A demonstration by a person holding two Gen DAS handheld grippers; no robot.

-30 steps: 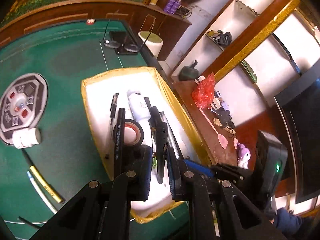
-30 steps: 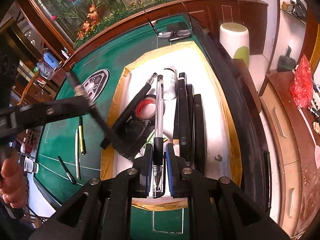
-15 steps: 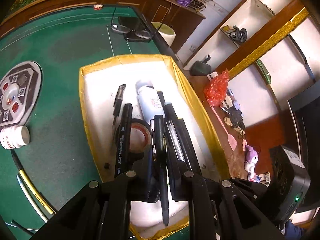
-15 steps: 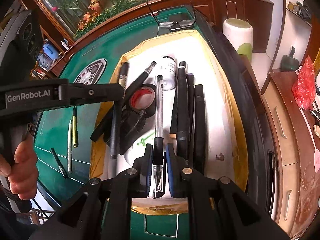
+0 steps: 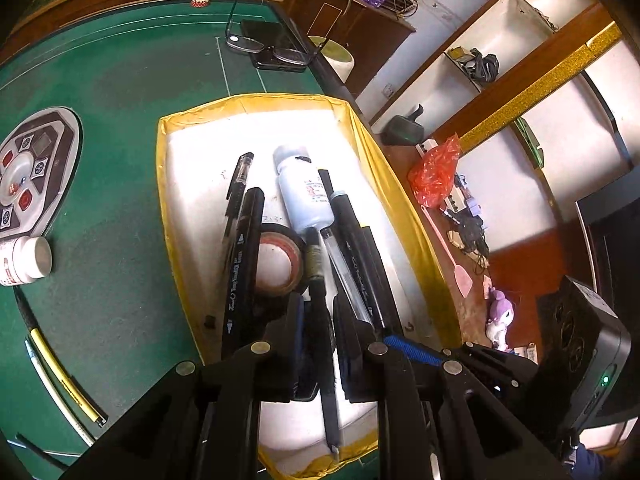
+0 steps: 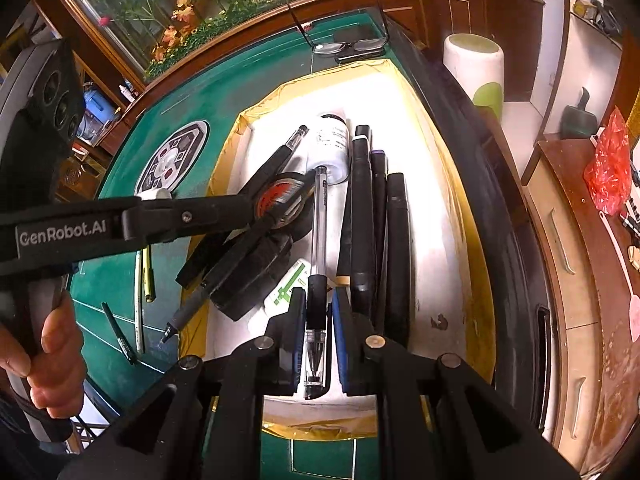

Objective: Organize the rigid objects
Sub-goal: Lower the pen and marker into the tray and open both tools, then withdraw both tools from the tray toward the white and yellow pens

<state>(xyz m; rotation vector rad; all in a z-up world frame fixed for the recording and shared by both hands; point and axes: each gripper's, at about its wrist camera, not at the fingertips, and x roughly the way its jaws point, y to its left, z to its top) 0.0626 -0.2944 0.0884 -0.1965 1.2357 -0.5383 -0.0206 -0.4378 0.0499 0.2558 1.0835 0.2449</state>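
A white tray with a yellow rim [image 5: 374,160] lies on the green felt table [image 5: 120,120]. It holds a white bottle [image 5: 304,196], a tape roll [image 5: 276,264], a long black marker [image 5: 244,256], a black pen [image 5: 239,180] and more black markers [image 6: 362,216] side by side. My left gripper [image 5: 318,320] is shut on a dark pen [image 5: 326,380], low over the tape roll. My right gripper [image 6: 316,320] is shut on a clear pen with a black grip [image 6: 320,240], which points up the tray. The left gripper [image 6: 264,224] reaches in from the left in the right wrist view.
On the felt left of the tray lie a yellow pen [image 5: 60,372], a white pen [image 5: 52,396] and a small white jar [image 5: 24,260], beside the table's control panel [image 5: 28,172]. Glasses on a phone [image 5: 272,48] sit beyond the tray. A hand [image 6: 52,352] holds the left gripper's handle.
My left gripper has come down and in over the tray with its dark pen, which now lies along the tape roll. The right gripper and its clear pen have stayed put.
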